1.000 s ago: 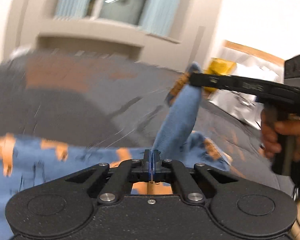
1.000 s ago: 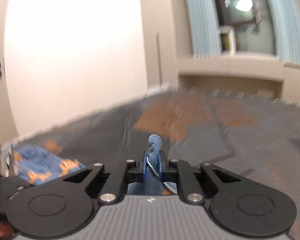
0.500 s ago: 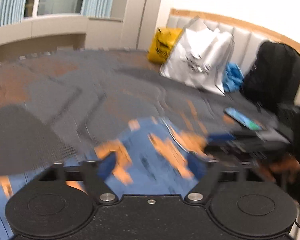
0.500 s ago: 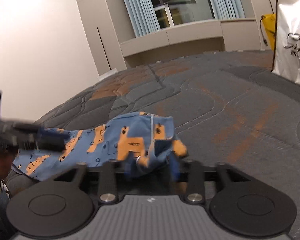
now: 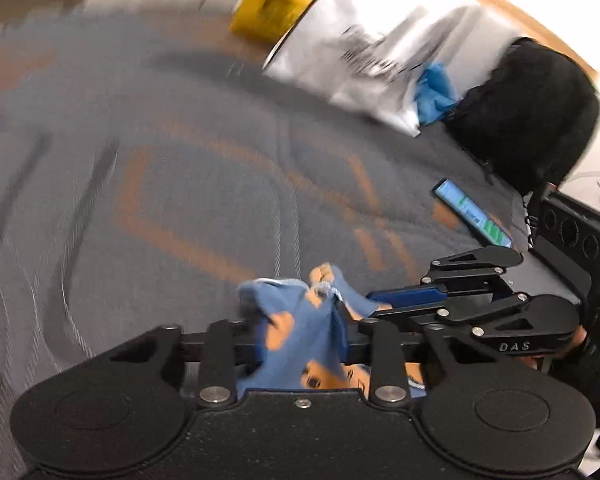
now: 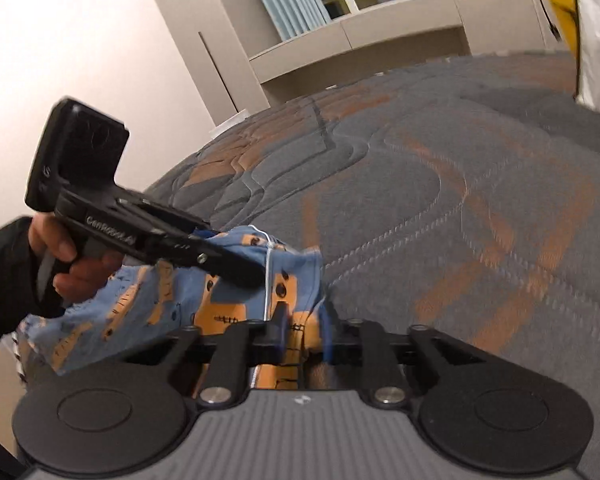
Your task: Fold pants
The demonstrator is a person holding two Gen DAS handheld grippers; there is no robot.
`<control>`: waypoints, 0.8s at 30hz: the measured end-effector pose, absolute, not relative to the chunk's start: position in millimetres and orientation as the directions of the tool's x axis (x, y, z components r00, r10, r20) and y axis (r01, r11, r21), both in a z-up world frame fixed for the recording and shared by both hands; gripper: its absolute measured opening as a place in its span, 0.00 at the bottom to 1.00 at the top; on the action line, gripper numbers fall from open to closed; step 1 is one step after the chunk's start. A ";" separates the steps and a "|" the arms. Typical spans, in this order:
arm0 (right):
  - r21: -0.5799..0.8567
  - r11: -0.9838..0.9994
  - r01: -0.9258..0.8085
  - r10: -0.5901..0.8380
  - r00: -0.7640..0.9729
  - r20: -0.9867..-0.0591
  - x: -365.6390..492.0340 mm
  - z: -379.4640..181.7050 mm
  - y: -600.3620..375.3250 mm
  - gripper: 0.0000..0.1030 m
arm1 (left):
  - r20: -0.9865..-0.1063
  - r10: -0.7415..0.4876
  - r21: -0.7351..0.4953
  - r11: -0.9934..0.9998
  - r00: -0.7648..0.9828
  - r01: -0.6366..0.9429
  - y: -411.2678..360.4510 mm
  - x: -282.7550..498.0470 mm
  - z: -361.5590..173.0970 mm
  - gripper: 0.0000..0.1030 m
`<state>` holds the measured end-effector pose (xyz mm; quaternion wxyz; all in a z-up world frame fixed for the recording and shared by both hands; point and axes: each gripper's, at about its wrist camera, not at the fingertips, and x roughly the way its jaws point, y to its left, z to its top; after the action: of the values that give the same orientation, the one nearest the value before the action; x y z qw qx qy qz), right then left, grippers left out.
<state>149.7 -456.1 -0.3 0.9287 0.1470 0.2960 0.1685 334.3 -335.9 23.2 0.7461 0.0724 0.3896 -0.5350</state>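
Observation:
The blue pants (image 6: 172, 292) with orange print lie bunched on the grey quilted bed (image 6: 440, 184). My right gripper (image 6: 302, 340) has its jaws a little apart with an edge of the pants between them. My left gripper (image 5: 300, 340) is wide open, with a heap of the pants (image 5: 300, 320) between its fingers. In the right wrist view the left gripper (image 6: 236, 264) reaches over the pants from the left. In the left wrist view the right gripper (image 5: 400, 304) comes in from the right, its jaws apart on the cloth.
A silver bag (image 5: 376, 52) and a yellow bag (image 5: 276, 4) lean at the bed's far edge. A black backpack (image 5: 528, 112) and a phone (image 5: 472, 212) are at the right. A window and ledge (image 6: 380, 20) stand beyond the bed.
Both grippers were shut on the pants and held them up. They came down to the bed and opened, and the pants now lie bunched between the fingers.

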 end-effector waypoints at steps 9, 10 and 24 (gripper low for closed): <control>0.151 0.963 -0.225 0.270 0.843 -0.465 131.9 22.4 -436.7 0.07 | -0.632 -0.740 -0.165 0.418 0.229 0.893 -344.7 334.3 10.4 0.30; 0.147 0.966 -0.214 0.259 0.835 -0.485 136.0 17.4 -436.9 0.07 | -0.640 -0.733 -0.178 0.435 0.233 0.883 -344.6 338.9 5.3 0.37; 0.351 0.926 -0.138 0.308 0.814 -0.492 79.4 -2.9 -465.0 0.60 | -0.608 -0.761 -0.106 0.358 0.224 0.928 -362.1 317.6 22.9 0.93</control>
<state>79.4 -465.0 -2.9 0.9403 0.1514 0.2808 0.1185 317.6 -362.1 22.9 0.7695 0.1411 0.2947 -0.5487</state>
